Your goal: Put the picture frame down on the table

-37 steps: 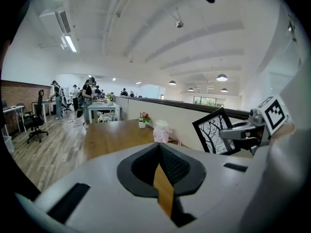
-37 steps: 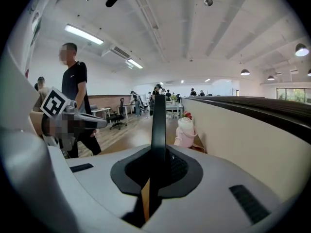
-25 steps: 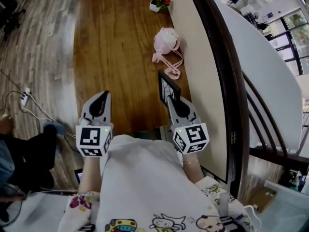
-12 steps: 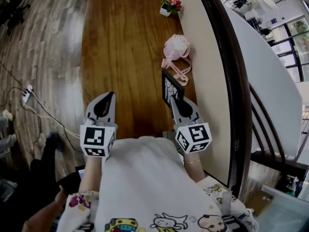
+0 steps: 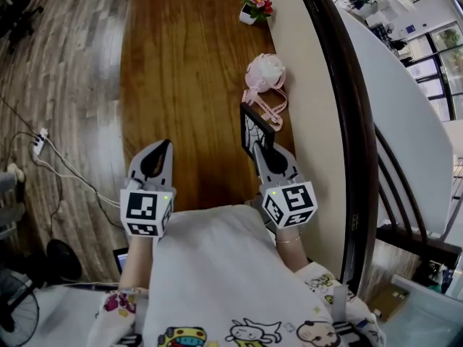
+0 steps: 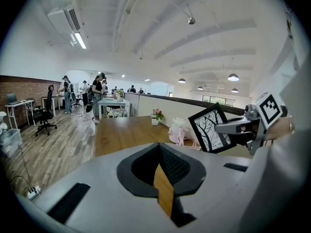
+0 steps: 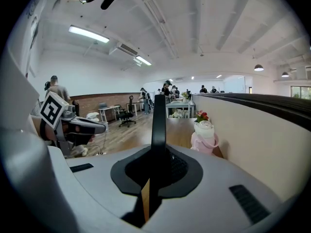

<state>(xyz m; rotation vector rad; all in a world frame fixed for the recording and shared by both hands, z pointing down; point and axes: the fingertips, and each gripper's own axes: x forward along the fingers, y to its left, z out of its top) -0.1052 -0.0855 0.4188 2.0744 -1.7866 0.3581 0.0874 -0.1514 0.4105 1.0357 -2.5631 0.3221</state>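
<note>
1. Right gripper (image 5: 260, 150): clamped on the lower near edge of the frame (image 5: 255, 129). In the right gripper view the frame shows edge-on, a dark upright bar rising from between the jaws.
2. Frame: black border, bare-branch print. It stands on edge, tilted, over the near right part of the bench (image 5: 181, 71). Cannot tell whether its lower corner touches the wood.
3. Left gripper (image 5: 162, 146): jaws drawn together, nothing between them. It hangs over the bench's near left edge, well apart from the frame.
4. Pink bag (image 5: 265, 73): on the bench just beyond the frame, strap trailing towards it.
5. Flower pot (image 5: 254, 10): at the far right corner of the bench, against the cream partition (image 5: 304, 85).
</note>
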